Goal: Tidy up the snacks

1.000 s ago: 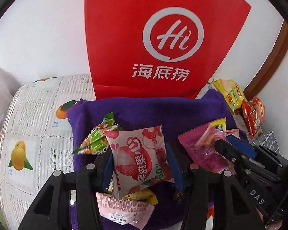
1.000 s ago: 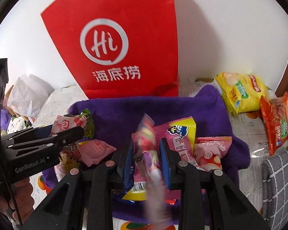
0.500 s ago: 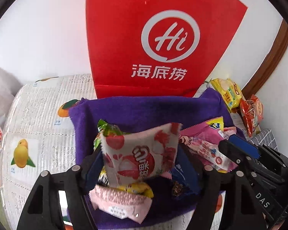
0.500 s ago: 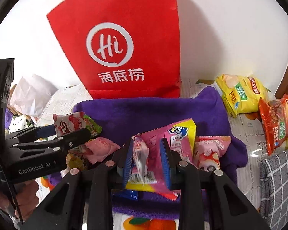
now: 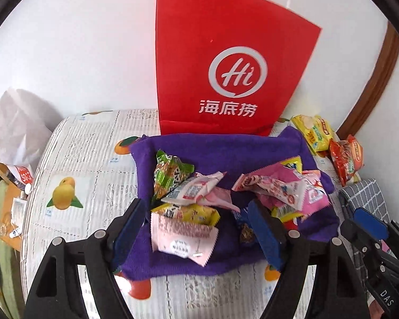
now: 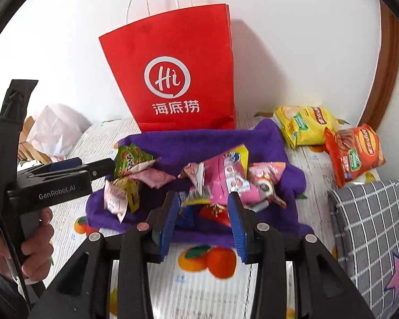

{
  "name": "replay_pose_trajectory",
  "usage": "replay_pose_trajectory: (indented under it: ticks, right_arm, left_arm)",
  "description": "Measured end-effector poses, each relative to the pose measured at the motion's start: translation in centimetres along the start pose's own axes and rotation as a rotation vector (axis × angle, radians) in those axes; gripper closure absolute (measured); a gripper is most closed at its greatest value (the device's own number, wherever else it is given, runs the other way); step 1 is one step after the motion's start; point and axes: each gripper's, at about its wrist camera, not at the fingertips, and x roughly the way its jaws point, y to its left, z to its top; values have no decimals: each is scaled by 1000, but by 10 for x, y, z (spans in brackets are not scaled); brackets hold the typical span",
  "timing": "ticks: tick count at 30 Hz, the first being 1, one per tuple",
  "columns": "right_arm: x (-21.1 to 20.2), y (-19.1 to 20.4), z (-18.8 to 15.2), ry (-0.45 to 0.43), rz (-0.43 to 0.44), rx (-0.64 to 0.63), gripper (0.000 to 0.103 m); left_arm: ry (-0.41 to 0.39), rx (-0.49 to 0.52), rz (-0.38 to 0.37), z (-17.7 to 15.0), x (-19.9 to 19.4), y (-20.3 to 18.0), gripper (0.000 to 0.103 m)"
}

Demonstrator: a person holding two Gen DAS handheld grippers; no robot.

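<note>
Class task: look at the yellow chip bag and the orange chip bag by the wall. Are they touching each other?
Touching. In the right wrist view the orange chip bag overlaps the lower corner of the yellow chip bag, no gap between them.

A home: fruit-print tablecloth (image 6: 199, 279), checked cushion (image 6: 372, 226) (star patch), wooden door frame (image 6: 391, 66).

We see the snacks (image 6: 218, 183) heaped on the towel (image 6: 226, 146), which lies on the tablecloth (image 6: 98, 138). Behind it stands the bag (image 6: 178, 74); two chip packets (image 6: 332, 138) lie to its right.
</note>
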Motion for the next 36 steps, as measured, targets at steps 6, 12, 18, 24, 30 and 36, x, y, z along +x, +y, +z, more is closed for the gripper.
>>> replay_pose_trajectory:
  ticks: [6,12,18,24,30,36]
  right_arm:
    - [-39,4,-14,-35,-8,14,64]
    - [-90,8,-35,-56,-42,19,56]
    - [-138,12,-60,-94,-92,22,49]
    - [-174,8,-89,-105,-142,57,44]
    - [-195,-2,-108,-122,-165,96,13]
    - [-212,-2,-117,-128,-198,93,12]
  left_arm:
    - [-32,31,-6,-18,-38,-10,25]
    - [-71,21,-19,-47,-83,-18,25]
    - [-112,50,14,-79,-130,-30,25]
    - [-176,79,60,-111,-171,-44,16]
    - [-214,63,74,-134,-199,-46,11]
    - [-228,61,81,-145,-212,-51,10]
